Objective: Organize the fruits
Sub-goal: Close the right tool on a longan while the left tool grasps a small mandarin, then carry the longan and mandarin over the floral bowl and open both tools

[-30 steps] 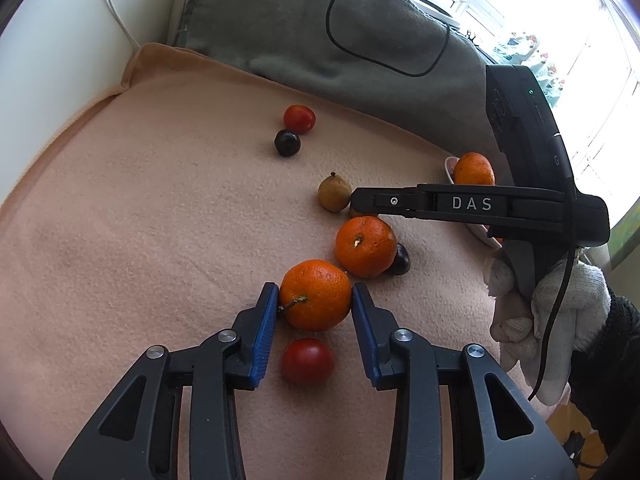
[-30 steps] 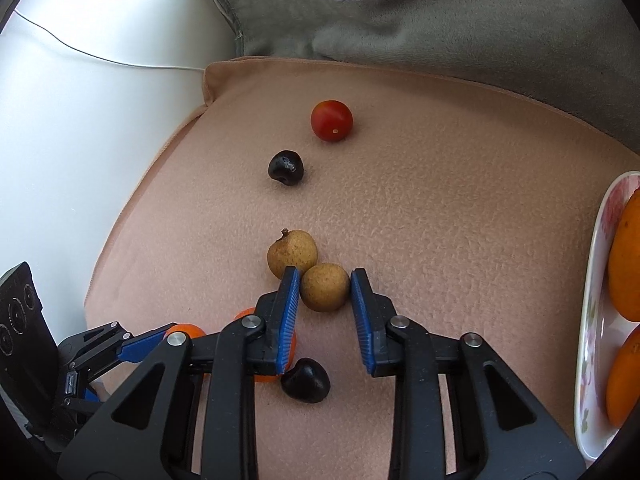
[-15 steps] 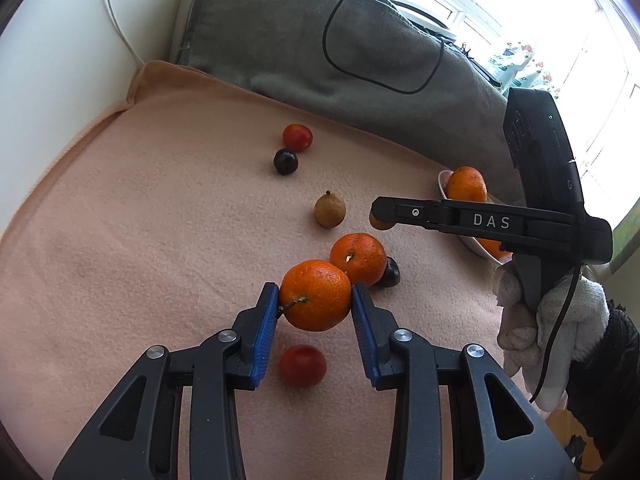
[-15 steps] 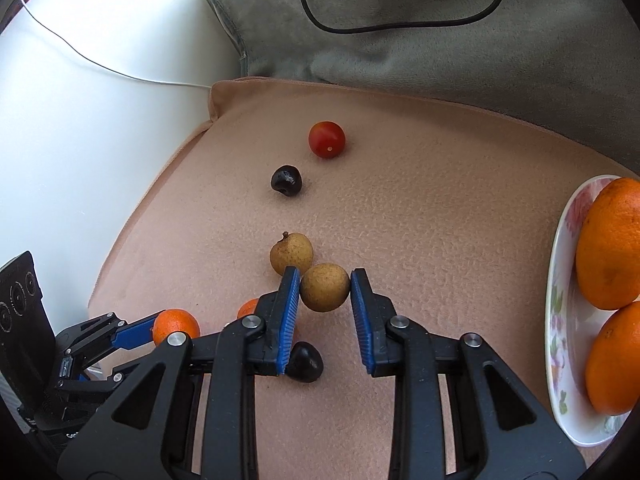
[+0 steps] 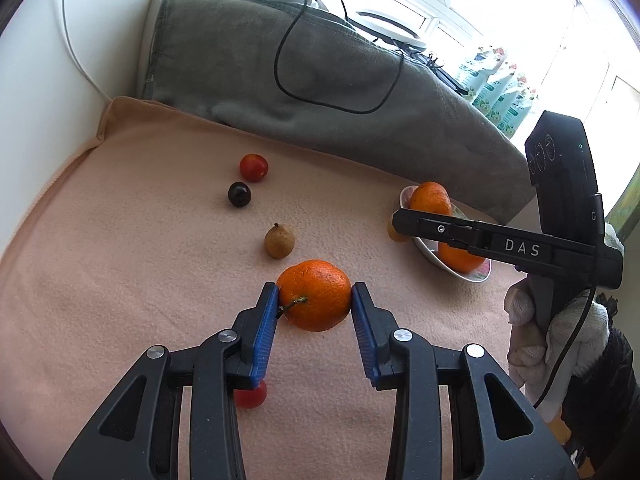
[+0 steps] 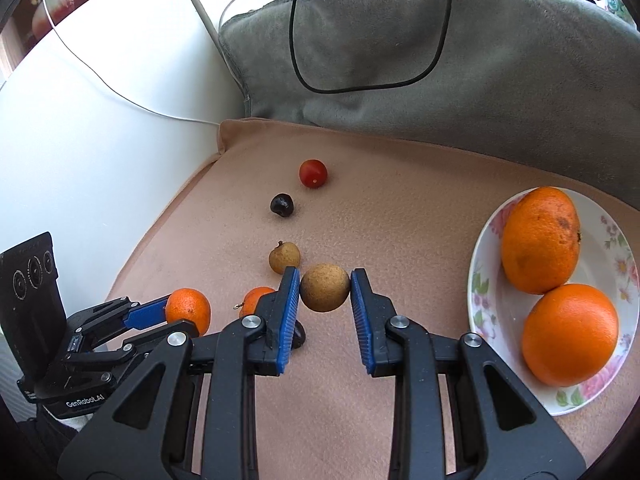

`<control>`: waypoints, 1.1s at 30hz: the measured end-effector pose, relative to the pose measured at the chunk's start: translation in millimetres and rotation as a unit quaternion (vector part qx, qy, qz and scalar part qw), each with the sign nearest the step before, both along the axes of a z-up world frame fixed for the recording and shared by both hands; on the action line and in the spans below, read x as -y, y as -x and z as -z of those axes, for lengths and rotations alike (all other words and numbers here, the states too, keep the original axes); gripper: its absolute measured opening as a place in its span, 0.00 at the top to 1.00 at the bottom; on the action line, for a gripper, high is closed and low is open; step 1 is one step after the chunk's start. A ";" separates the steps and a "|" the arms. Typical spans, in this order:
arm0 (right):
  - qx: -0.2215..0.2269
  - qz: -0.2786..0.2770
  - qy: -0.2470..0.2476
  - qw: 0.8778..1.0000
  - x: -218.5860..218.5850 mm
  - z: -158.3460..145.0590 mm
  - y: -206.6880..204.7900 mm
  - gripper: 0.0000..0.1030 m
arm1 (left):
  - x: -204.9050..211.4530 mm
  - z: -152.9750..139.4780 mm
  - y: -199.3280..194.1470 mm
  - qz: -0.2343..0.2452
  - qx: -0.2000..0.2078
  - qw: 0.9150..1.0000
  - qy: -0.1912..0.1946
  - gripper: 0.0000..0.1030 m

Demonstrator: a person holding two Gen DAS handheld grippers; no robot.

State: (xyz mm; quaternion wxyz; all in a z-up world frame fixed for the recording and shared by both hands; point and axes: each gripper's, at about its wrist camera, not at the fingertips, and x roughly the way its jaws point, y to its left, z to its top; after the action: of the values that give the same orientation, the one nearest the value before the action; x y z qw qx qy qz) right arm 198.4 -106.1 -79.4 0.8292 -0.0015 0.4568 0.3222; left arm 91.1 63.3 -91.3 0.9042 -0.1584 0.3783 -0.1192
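Left tool [image 5: 314, 295]: blue pads clamped on a tangerine [image 5: 314, 294], held above the pink blanket [image 5: 120, 280]. Right tool [image 6: 325, 287]: pads clamped on a small brown fruit [image 6: 325, 288], also off the blanket, just left of the flowered bowl [image 6: 484, 304]. Bowl holds two oranges [image 6: 540, 240], touching. Loose on the blanket: red tomato [image 6: 313, 173], dark fruit [image 6: 282, 205], second brown fruit [image 6: 282, 257], another tangerine [image 6: 256, 298]. Grey cushion [image 6: 400, 40] behind.
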 end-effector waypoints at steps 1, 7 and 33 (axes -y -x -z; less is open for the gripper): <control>0.004 0.002 -0.001 1.000 5.6 -3.2 2.2 0.73 | 3.0 -1.5 -1.4 0.003 0.002 1.000 0.001 0.66; 0.024 0.024 -0.009 0.999 41.8 -18.7 11.8 0.73 | 26.7 -10.7 -10.2 0.022 0.012 1.000 0.007 0.66; 0.034 0.155 -0.013 0.987 197.2 -23.6 -7.6 0.73 | 136.5 -17.0 -65.6 0.110 0.018 0.994 -0.003 0.66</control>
State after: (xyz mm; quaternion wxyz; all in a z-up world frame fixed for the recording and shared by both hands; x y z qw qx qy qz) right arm 205.9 -303.3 -55.8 0.8840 0.0689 0.4191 0.1954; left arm 156.7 -73.2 -74.3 0.8929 -0.1107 0.3774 -0.2192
